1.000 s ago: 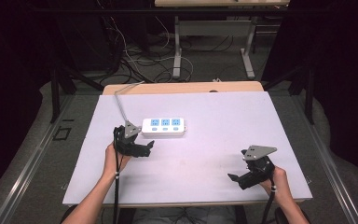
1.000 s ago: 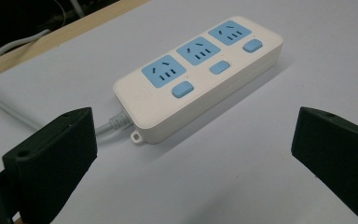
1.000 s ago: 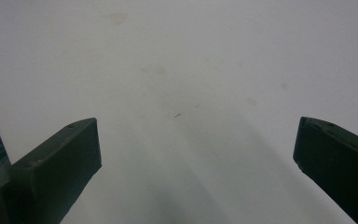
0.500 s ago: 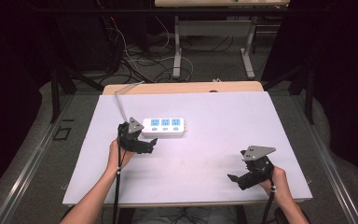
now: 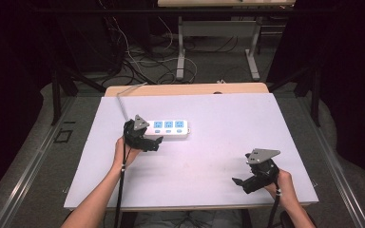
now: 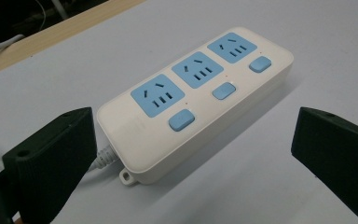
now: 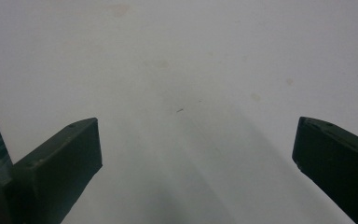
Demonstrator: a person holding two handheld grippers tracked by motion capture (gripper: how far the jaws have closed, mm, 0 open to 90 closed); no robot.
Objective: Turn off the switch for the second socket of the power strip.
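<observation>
Left claw (image 5: 153, 141) sits at the cable end of the white power strip (image 5: 168, 128), jaws spread wide apart, nothing held. In the left gripper view the power strip (image 6: 193, 100) lies flat between and just ahead of the two jaws, running away at a slant; its cord end is nearest the claw, close by one jaw, with clear worktop between the strip and the other jaw. Three blue sockets face up, each with a blue switch beside it. Grey cord (image 5: 122, 105) leads off behind the left claw toward the far edge. Right claw (image 5: 236, 182) well apart from the strip, low over bare pale worktop (image 5: 218, 118), jaws likewise wide apart, gripping nothing.
</observation>
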